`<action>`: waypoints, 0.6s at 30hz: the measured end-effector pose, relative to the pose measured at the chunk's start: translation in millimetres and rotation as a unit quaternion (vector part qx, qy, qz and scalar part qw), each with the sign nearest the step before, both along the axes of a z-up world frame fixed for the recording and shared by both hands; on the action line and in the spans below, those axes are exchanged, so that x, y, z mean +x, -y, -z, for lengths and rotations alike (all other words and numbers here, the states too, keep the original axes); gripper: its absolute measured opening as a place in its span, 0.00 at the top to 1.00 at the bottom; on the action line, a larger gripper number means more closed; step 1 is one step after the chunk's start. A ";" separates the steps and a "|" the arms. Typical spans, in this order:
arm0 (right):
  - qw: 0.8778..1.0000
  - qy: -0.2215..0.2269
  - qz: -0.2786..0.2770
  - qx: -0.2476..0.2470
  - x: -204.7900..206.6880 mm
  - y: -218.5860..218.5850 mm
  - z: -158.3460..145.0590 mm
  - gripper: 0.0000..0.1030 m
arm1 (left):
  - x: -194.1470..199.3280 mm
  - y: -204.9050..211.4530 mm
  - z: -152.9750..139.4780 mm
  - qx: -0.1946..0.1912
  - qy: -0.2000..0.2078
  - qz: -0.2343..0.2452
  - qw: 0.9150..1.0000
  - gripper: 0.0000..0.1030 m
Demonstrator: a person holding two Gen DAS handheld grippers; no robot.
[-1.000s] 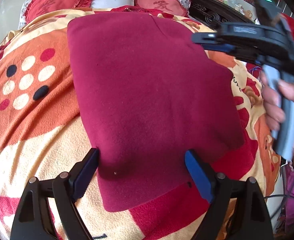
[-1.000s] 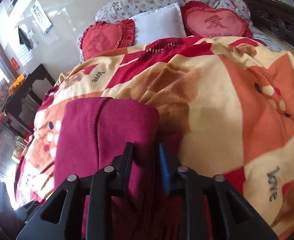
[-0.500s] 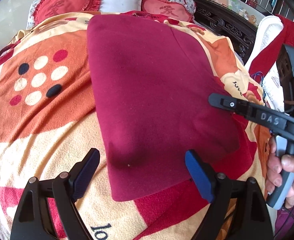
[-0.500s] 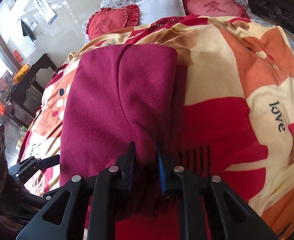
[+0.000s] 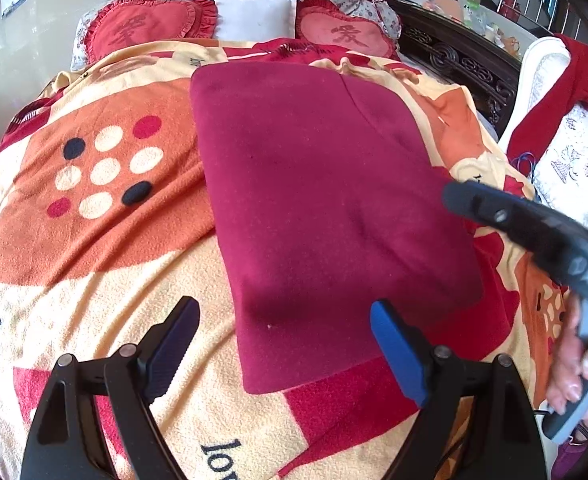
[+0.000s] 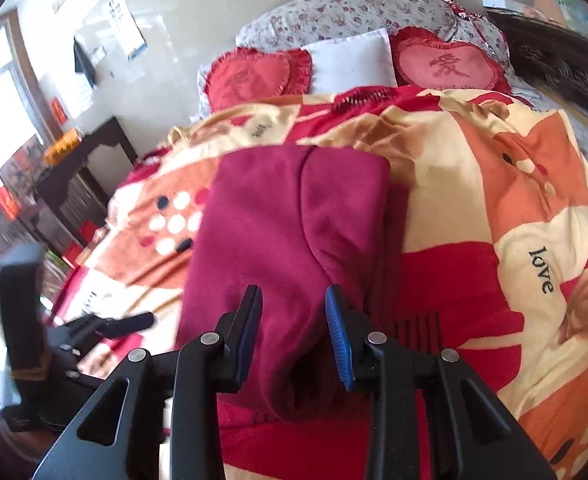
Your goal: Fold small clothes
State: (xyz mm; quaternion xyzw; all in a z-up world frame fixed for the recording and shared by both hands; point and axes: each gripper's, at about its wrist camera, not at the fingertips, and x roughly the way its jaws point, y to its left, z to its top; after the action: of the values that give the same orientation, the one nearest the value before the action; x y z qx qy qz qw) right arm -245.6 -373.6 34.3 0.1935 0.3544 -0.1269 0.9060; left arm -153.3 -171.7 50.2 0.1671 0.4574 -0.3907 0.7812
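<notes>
Since a second back: right gripper [image 6: 294, 332] slid from the far side of the folded cloth [image 5: 326, 200] down to its near right edge, jaws just parted from a tight pinch, a hump of the maroon fabric standing loose between the pads and apparently no longer pressed. Left gripper [image 5: 284, 344] lifted a little off the near edge, jaws wide apart and empty, hovering over the lower corner of the cloth.

Lower frame, left view: two blue pads straddling the near corner without touching it, probably pulled clear so the fold settles undisturbed. Lower right of that view: a hand [image 5: 578, 376] around the grey handle of the right gripper.

Mid-frame: cloth lying as a flat rectangle on the blanket [image 5: 94, 240], one seam or fold line running up its right part; in the right view, near edge bulged upward, likely from the pinch that dragged it over. Fold looks laid, release under way.

Farther back, top of frame: two red heart cushions [image 5: 142, 32], a white pillow [image 5: 254, 16] between them, dark carved bed frame [image 5: 462, 60] at upper right.
</notes>
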 end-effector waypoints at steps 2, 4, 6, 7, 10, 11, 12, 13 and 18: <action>0.999 -0.029 0.013 -0.017 3.3 3.8 13.7 0.86 | -0.7 -2.0 -1.3 -0.002 0.002 -0.003 1.000 0.12; 0.998 -0.055 0.024 0.004 2.8 10.9 27.4 0.87 | -0.8 -3.5 -1.0 -0.003 0.001 -0.004 1.000 0.12; 0.996 -0.073 0.032 0.033 1.3 18.8 44.1 0.87 | -1.5 -4.2 0.1 -0.001 0.000 -0.005 1.000 0.12; 0.996 -0.061 0.038 0.046 -3.3 22.1 47.8 0.87 | -1.7 -5.3 0.4 -0.001 0.000 -0.006 1.000 0.12; 0.995 -0.038 0.045 0.074 -16.2 25.7 42.5 0.87 | -0.8 -6.7 0.4 0.000 0.003 -0.007 1.000 0.12; 0.996 -0.033 0.049 0.072 -20.2 25.1 37.6 0.87 | -0.1 -6.6 0.1 0.001 0.003 -0.008 1.000 0.12; 0.996 -0.031 0.051 0.066 -23.1 24.2 32.4 0.87 | 0.9 -6.7 -0.5 -0.001 0.002 -0.010 1.000 0.12; 0.996 -0.028 0.050 0.062 -24.9 23.4 27.6 0.87 | 1.9 -7.1 -1.1 -0.004 0.001 -0.012 1.000 0.12; 0.997 0.015 0.060 0.048 -29.9 19.9 -5.8 0.85 | 9.2 -8.5 -0.5 -0.017 -0.018 -0.029 0.999 0.12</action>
State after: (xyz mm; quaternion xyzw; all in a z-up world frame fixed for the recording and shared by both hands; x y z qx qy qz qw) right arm -275.6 -393.4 40.0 0.2600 0.3339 -0.1609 0.8916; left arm -144.1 -163.2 50.8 0.1337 0.4696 -0.3787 0.7862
